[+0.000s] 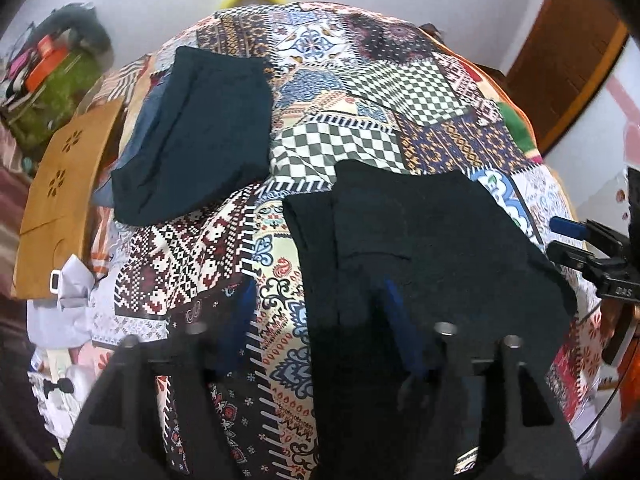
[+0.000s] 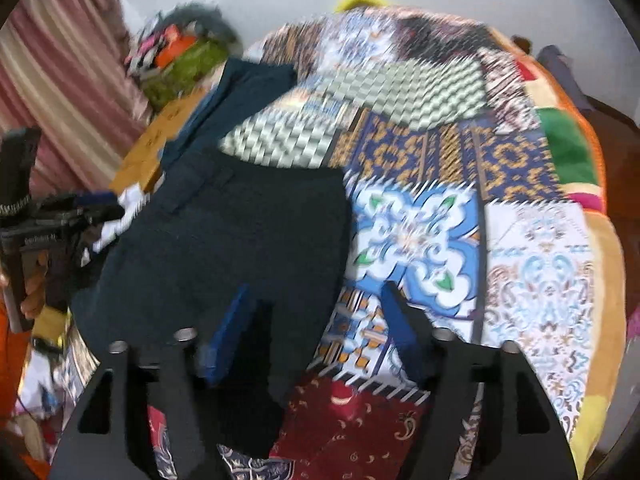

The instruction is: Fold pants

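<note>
Patchwork bedspread [image 1: 360, 92] carries soft, dark, flatly folded pants [image 1: 432, 240].

- The right wrist view is motion-blurred: the patchwork bedspread [image 2: 420, 232] smears into streaks.
- The folded dark pants [image 1: 420, 240] hide the bedspread beneath them.
- The right gripper [image 1: 568, 240] is cut off by the left view's edge.

A home bedroom: patchwork bedspread [image 1: 360, 92], striped curtain [image 2: 60, 60], clutter.
</note>
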Tool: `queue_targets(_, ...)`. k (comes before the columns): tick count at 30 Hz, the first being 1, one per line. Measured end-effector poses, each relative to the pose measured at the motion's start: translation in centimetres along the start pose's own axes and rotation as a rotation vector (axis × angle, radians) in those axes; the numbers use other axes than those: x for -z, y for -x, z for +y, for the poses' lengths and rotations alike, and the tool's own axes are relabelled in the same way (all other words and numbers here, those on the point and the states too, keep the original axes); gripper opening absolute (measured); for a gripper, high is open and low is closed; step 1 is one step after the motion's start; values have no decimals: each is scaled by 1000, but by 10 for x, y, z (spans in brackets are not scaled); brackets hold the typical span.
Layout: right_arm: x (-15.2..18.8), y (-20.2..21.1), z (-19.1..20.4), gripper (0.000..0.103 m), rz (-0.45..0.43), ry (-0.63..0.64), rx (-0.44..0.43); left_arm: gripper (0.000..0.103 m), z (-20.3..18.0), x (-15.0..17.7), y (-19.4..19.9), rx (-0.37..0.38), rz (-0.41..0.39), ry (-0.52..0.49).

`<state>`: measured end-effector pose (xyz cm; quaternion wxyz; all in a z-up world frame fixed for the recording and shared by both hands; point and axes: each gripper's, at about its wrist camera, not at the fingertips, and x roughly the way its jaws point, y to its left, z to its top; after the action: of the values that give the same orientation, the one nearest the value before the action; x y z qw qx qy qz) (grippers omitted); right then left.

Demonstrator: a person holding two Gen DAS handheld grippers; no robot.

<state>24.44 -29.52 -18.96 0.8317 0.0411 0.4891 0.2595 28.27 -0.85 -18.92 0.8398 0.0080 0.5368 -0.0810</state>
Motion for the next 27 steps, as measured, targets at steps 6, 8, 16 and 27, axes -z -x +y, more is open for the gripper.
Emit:
queue_targets(6, -6, -13, -6, 80, 4, -63, -34, 80, 4, -8, -29, 74, 105, 79)
queue_targets(8, -4, -32, -8, 80, 74, -76, -85, 80, 5, -9, -45, 107, 163, 104)
queue_targets(16, -11, -77, -21, 50, 204, -223, -323, 68, -8, -10, -71, 217, 203, 93)
queue_targets(27, -38, -52, 21, 13, 64, -86, -237, 22, -11, -22, -13, 171, 23, 15)
